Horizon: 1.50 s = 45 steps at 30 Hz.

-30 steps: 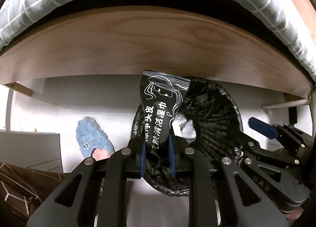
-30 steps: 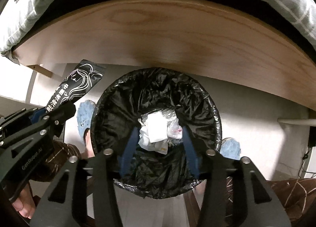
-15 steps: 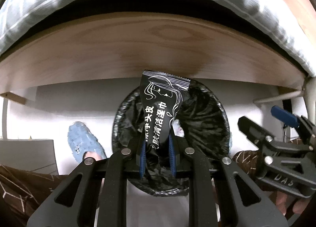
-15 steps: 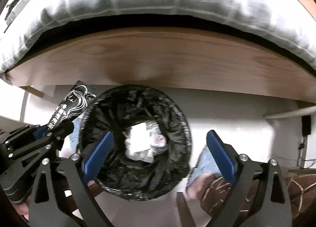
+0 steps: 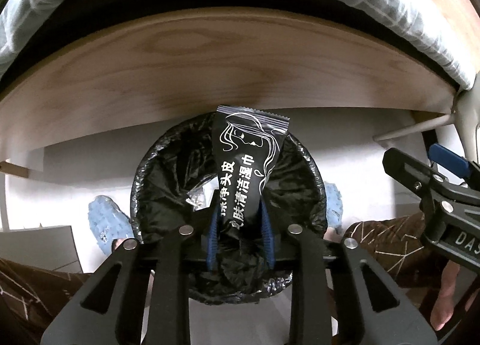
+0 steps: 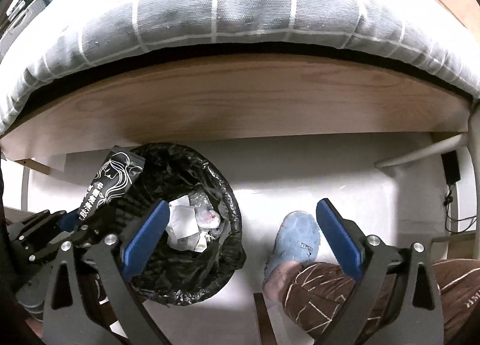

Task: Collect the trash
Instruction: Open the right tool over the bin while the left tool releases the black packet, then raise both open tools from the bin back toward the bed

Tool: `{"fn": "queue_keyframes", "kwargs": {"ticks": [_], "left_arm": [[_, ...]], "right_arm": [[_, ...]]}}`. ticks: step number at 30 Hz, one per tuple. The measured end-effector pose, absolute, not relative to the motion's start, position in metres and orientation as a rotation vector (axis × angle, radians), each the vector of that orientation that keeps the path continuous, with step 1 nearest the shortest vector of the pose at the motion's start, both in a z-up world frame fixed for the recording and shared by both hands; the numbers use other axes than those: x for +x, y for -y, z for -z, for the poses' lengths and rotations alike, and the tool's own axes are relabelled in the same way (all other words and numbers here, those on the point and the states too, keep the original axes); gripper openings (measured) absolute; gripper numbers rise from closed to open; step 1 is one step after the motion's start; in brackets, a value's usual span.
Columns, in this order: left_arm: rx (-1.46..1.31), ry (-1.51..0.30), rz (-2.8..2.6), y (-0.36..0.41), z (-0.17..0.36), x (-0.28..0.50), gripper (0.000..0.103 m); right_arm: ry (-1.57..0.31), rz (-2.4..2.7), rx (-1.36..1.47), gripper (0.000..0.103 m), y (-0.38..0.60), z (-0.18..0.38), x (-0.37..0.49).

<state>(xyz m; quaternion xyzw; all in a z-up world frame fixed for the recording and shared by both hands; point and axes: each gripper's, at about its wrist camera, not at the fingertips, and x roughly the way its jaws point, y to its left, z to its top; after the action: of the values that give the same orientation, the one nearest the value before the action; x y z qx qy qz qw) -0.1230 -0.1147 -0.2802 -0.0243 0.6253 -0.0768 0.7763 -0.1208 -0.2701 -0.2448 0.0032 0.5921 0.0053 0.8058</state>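
Standing between opening left jaws, seemingly loosened: wrapper [image 5: 246, 177].

The pale floor [image 6: 300, 177] carries a bin lined with a black bag [image 6: 192, 225] just beside the bed's wooden side board [image 6: 240, 99], and blue slippers [image 6: 295, 237].

This is a bedroom in a home. A bed [image 6: 240, 99] with a wooden side board carries a grey checked cover [image 6: 228, 15], and beside it on the white floor [image 6: 300, 171] stands a small bin [image 6: 192, 282] lined with a black bag. The person wears blue slippers [image 6: 295, 237] and brown patterned house trousers [image 6: 330, 294].
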Motion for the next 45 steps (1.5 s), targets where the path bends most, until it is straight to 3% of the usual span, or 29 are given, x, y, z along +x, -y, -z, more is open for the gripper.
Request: {"fn": "queue_keyframes", "kwargs": {"ticks": [4, 9, 17, 24, 29, 45], "left_arm": [[-0.034, -1.358, 0.152, 0.116, 0.286, -0.123, 0.034], [-0.03, -1.352, 0.129, 0.112, 0.287, -0.121, 0.055], [-0.028, -1.321, 0.096, 0.099, 0.278, -0.119, 0.071], [-0.034, -1.263, 0.032, 0.085, 0.261, -0.12, 0.092], [-0.057, -1.202, 0.014, 0.067, 0.237, -0.122, 0.097], [-0.095, -1.027, 0.014, 0.041, 0.146, -0.126, 0.097]], "right_arm": [[-1.266, -0.019, -0.011, 0.094, 0.265, 0.247, -0.121], [-1.249, -0.024, -0.017, 0.094, 0.261, 0.244, -0.122], [-1.237, -0.034, -0.009, 0.094, 0.258, 0.238, -0.119], [-1.209, -0.05, 0.0, 0.094, 0.255, 0.226, -0.117], [-1.17, -0.057, -0.012, 0.094, 0.251, 0.211, -0.118], [-1.028, -0.068, -0.026, 0.094, 0.244, 0.148, -0.12]]}}
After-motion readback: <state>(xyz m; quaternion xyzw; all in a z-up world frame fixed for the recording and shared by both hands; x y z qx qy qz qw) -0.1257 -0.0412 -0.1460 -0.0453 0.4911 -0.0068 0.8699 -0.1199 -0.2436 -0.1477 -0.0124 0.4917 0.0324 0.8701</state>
